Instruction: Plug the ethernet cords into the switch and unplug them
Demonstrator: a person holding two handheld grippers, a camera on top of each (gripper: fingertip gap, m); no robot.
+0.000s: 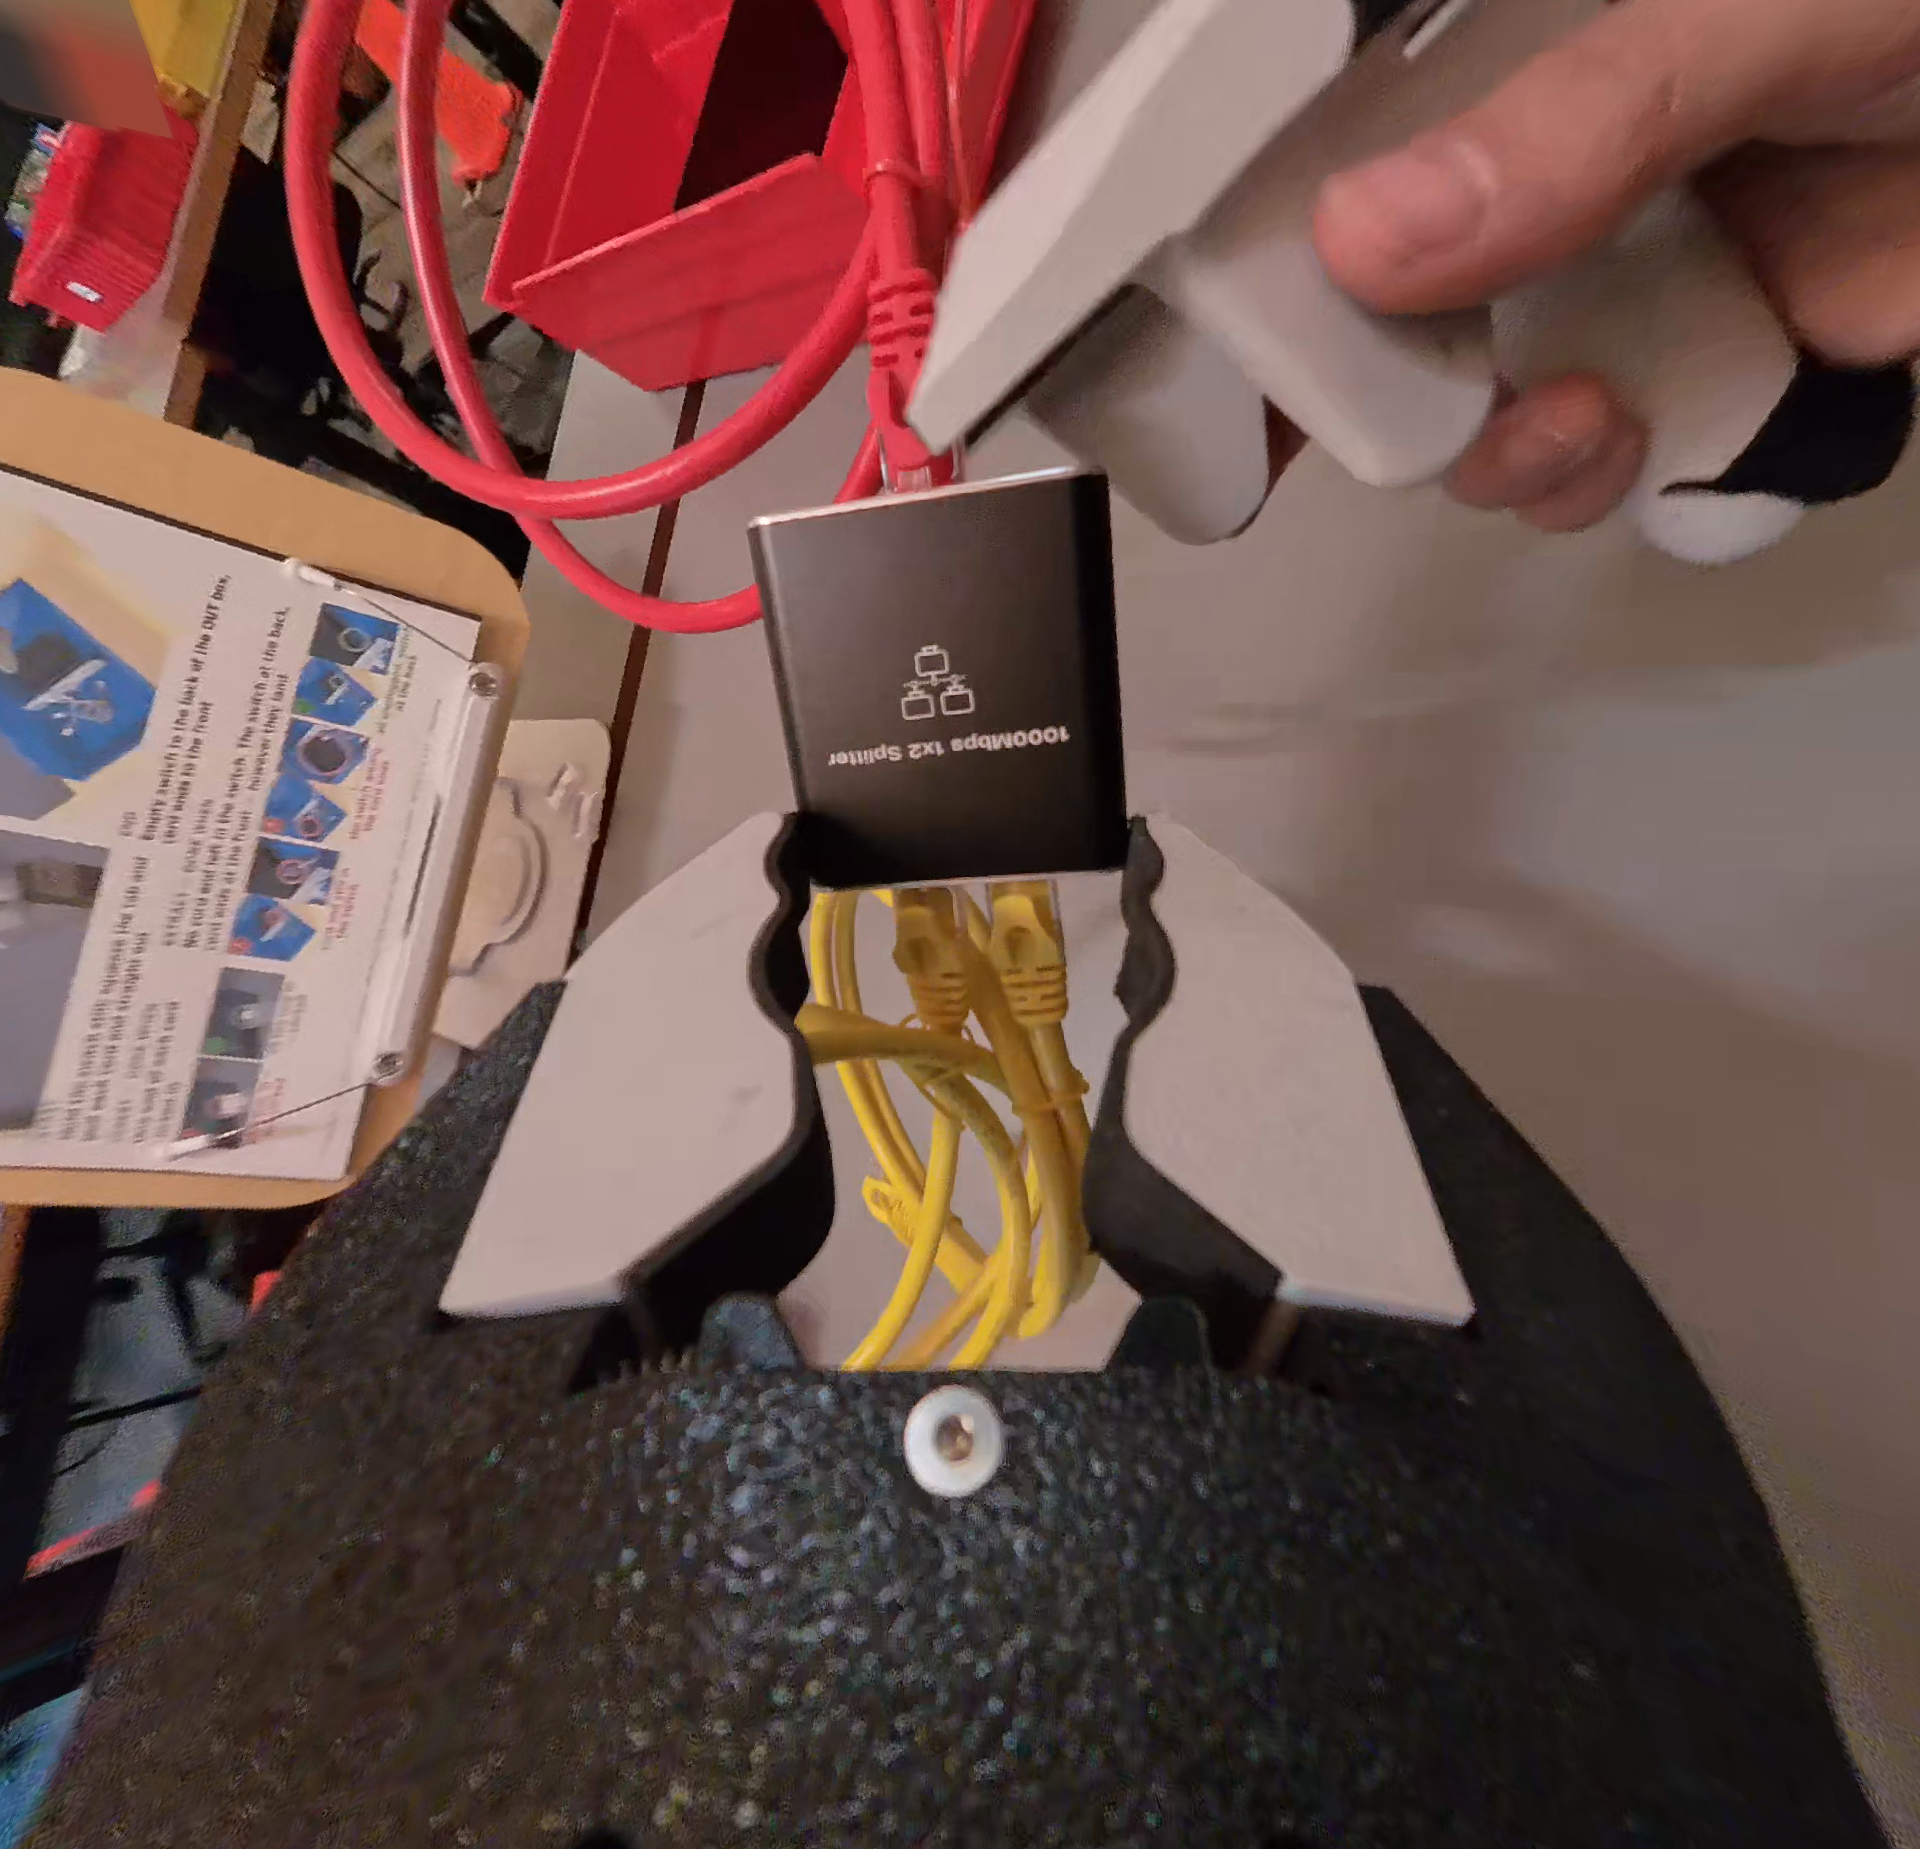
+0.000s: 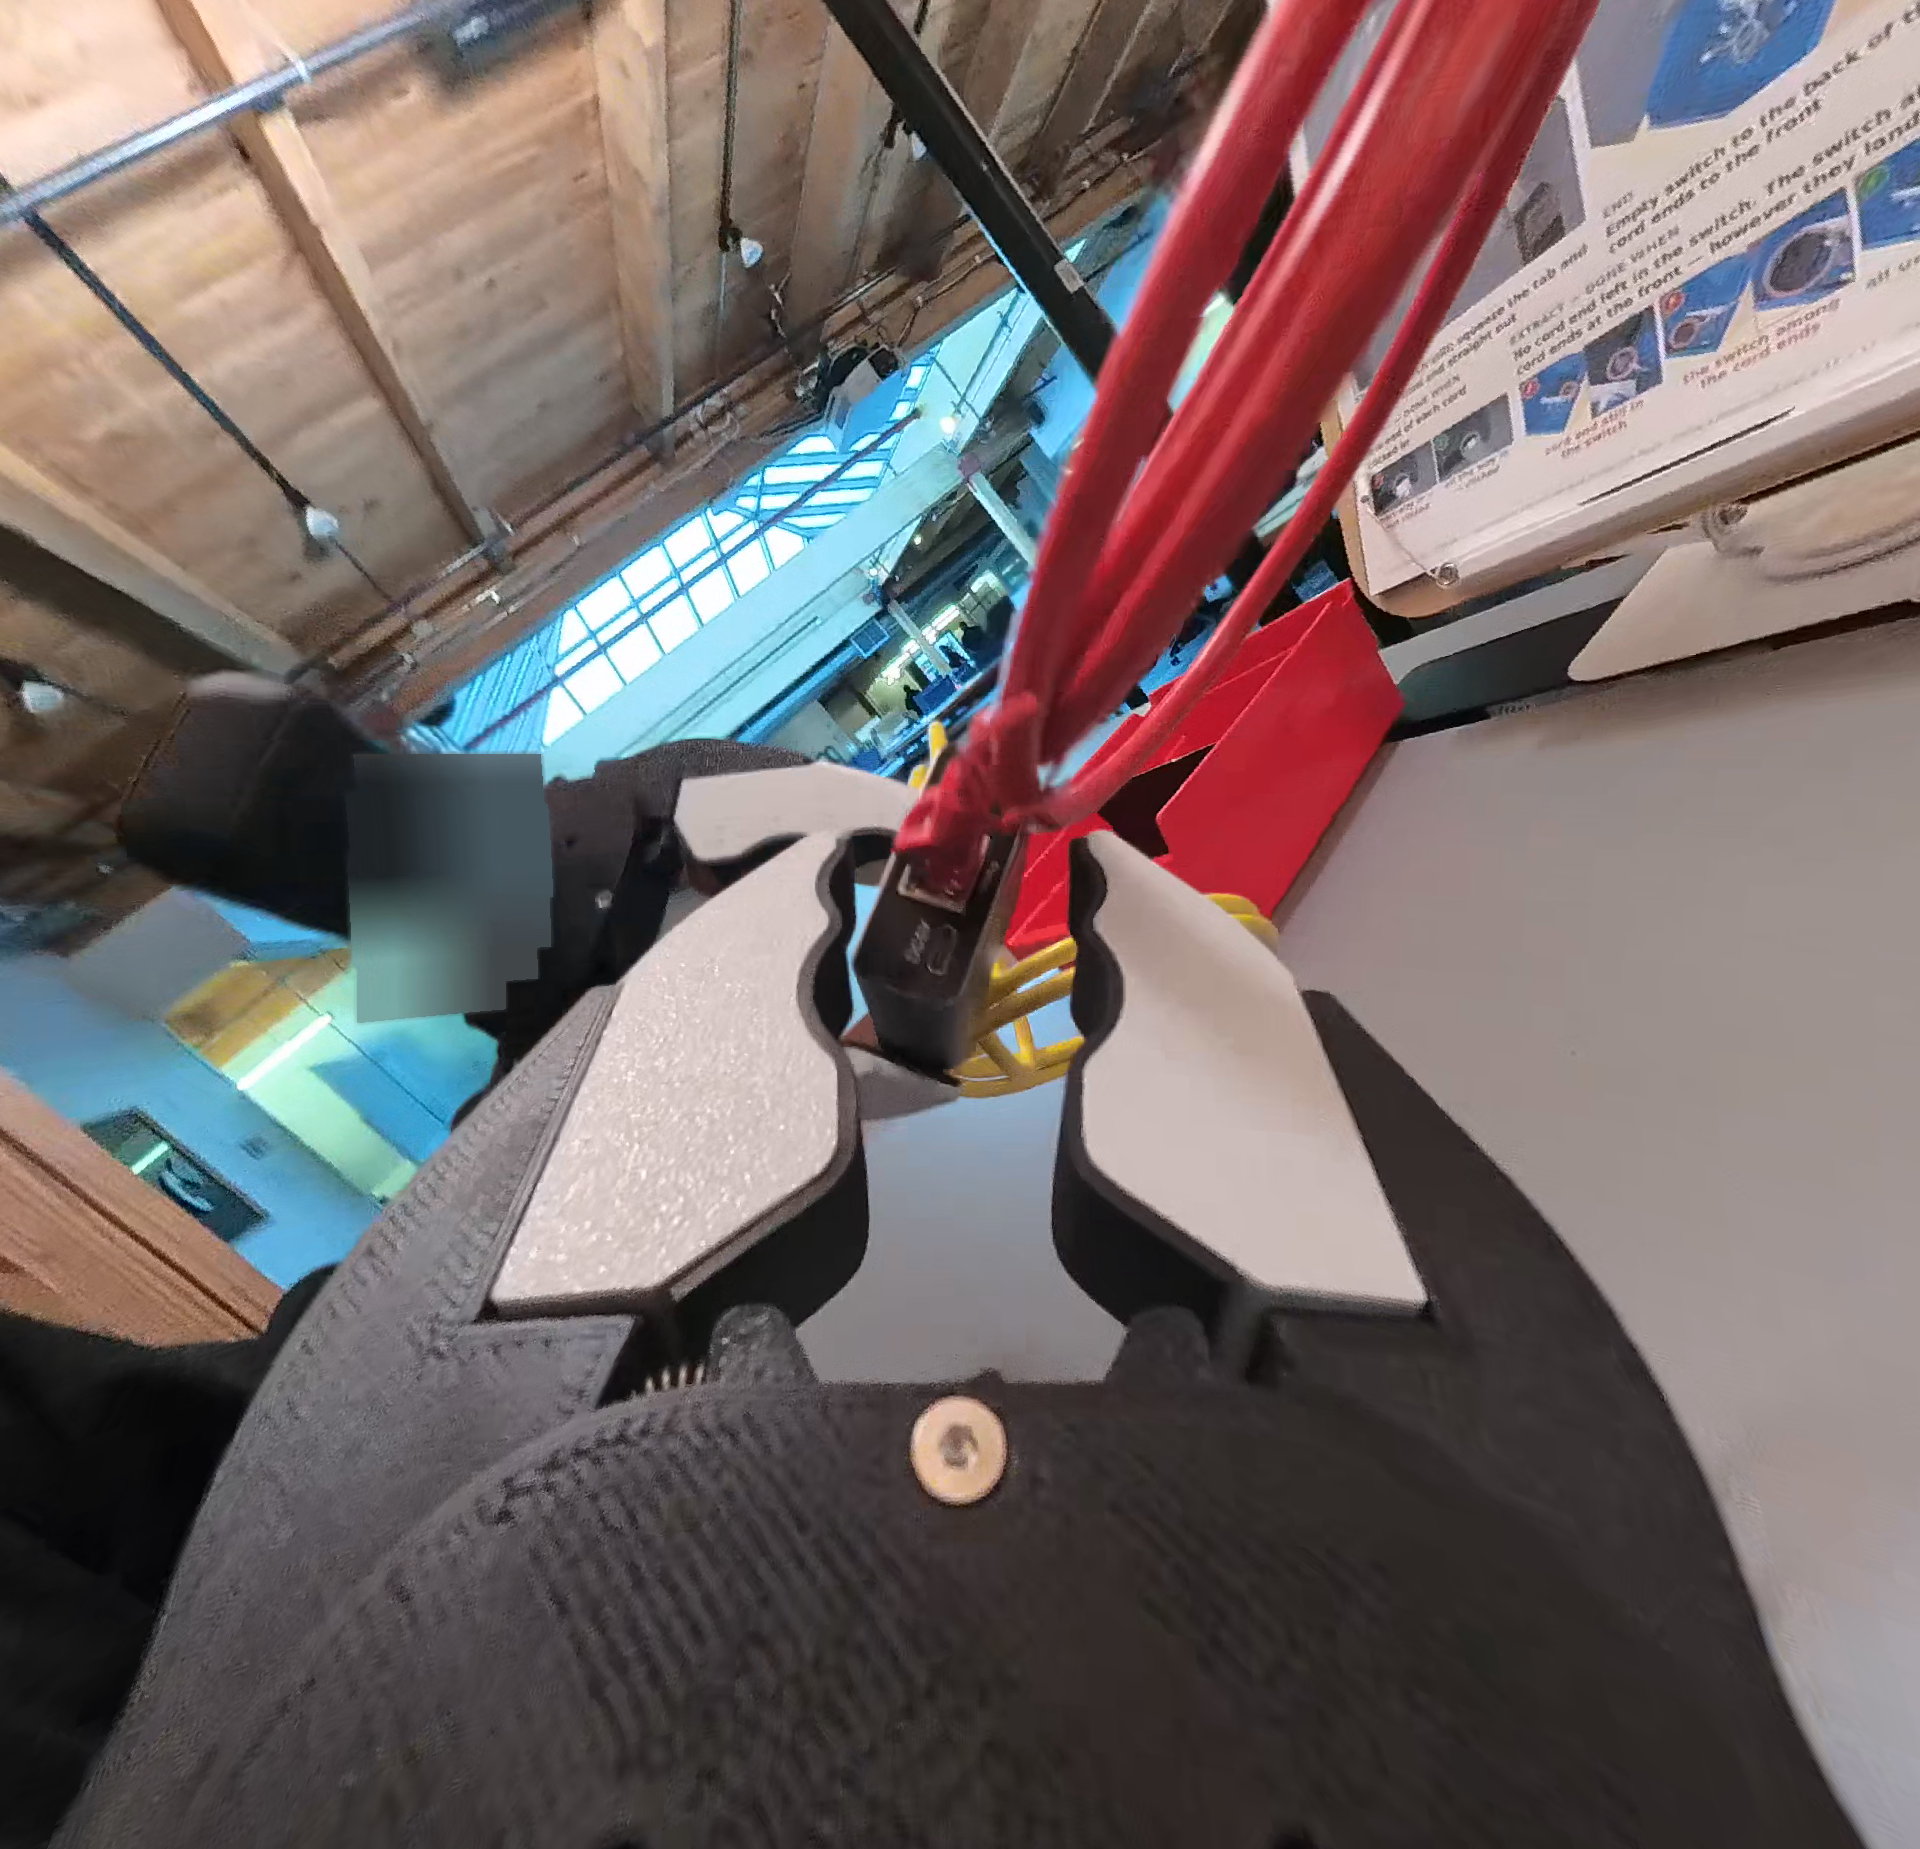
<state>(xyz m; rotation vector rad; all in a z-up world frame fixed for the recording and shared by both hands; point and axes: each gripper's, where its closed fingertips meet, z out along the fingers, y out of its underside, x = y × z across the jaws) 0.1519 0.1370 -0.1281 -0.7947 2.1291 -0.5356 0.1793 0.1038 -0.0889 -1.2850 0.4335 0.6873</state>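
At the switch (image 1: 940, 682): left gripper (image 1: 961, 849) pinches its near end, yellow cords (image 1: 1023, 968) plugged there. Red cord (image 1: 899, 319) enters the far end. Right gripper (image 2: 961, 890), jaws spread, straddles that end w/o contact; plug lies dead ahead, along the switch's long axis.

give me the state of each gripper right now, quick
Left gripper: shut on the black switch, gripping its near end.
Right gripper: open, fingers either side of the switch's red cord end, not clamped.

Matt black metal switch (image 1: 940, 693); glossy red plastic bin (image 1: 686, 241)
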